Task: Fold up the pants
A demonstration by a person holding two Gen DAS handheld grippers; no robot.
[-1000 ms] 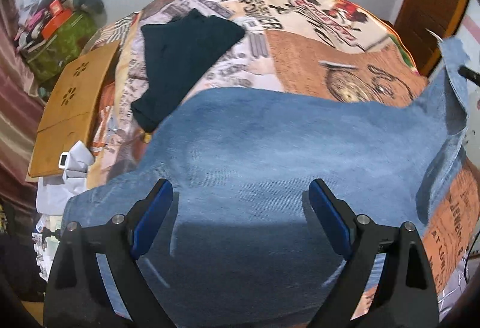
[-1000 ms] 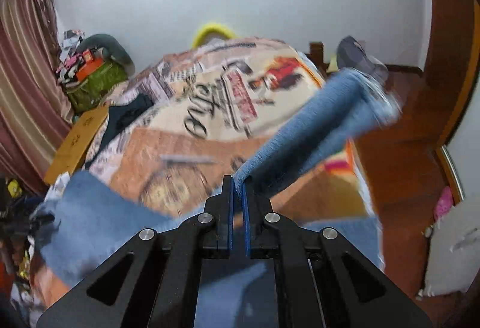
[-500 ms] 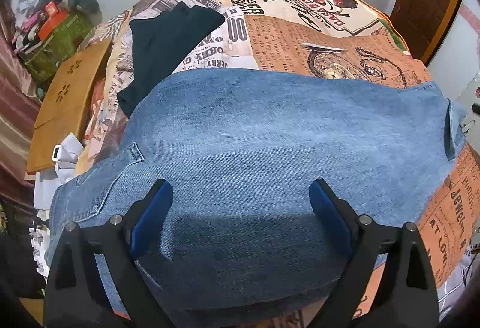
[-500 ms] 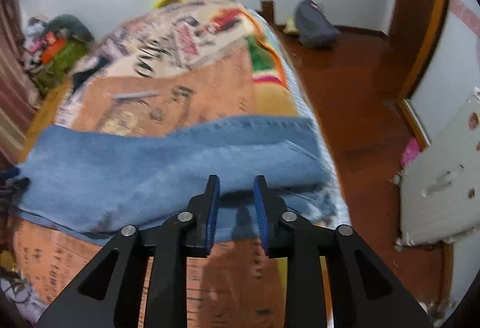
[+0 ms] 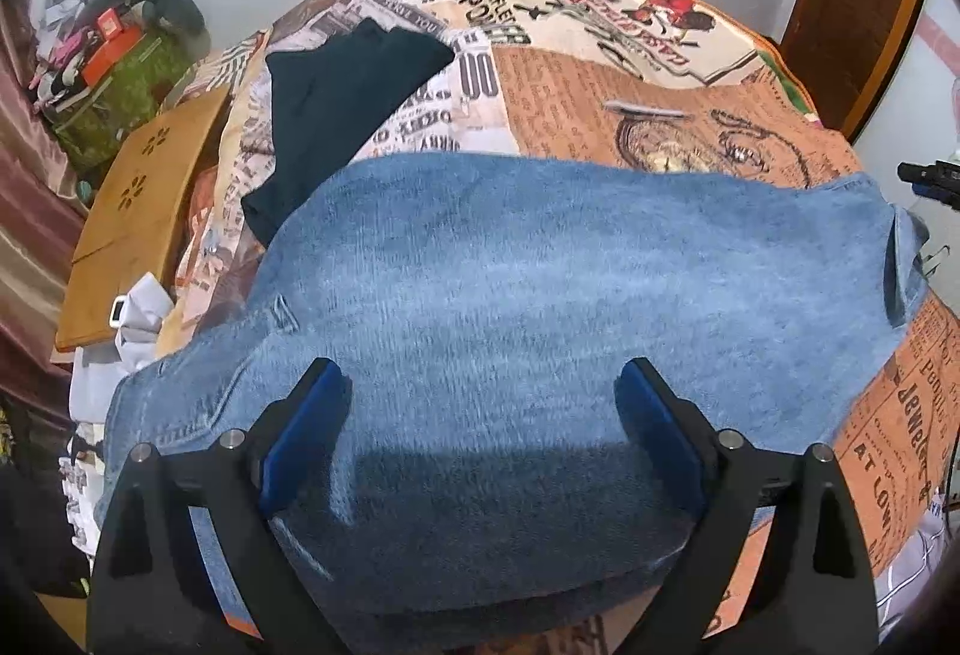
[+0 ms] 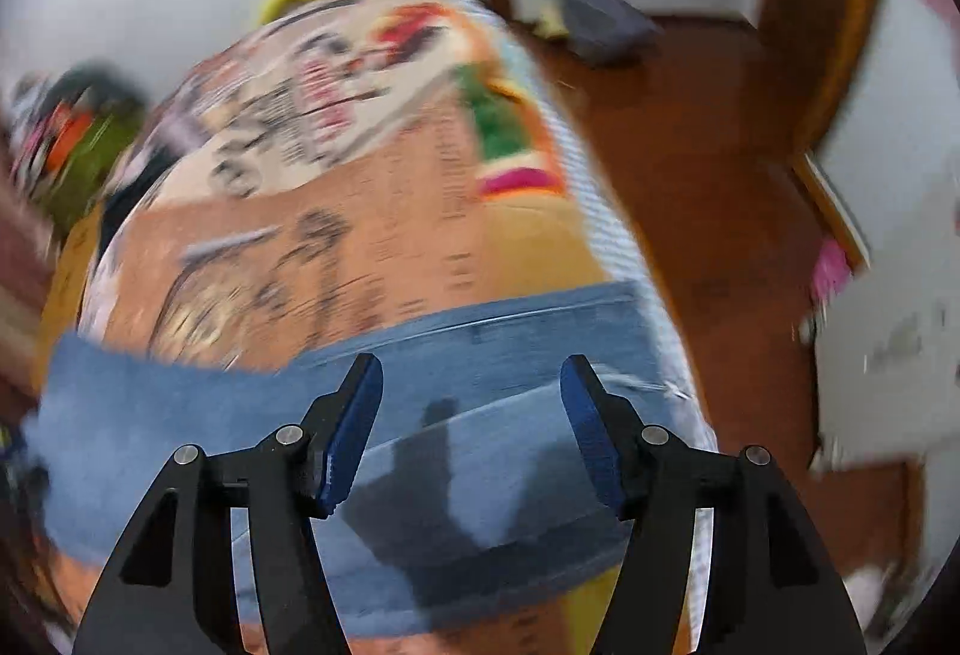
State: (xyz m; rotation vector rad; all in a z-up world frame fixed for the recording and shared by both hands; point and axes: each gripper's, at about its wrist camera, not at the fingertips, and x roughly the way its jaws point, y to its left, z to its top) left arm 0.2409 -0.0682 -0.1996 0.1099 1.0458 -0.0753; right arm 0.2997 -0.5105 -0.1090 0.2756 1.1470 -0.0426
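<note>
While the blue denim pants (image 5: 540, 283) lie folded along the bed's near edge, the left tongs (image 5: 480, 433) hang apart and the opening, empty right tongs (image 6: 471, 427) should lift clear without dragging the cloth.

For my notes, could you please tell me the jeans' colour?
Medium blue denim jeans, clearest in the left wrist view.

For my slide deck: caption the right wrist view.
Right tongs opening above folded blue jeans on a printed bedspread, nothing between the pads.
</note>
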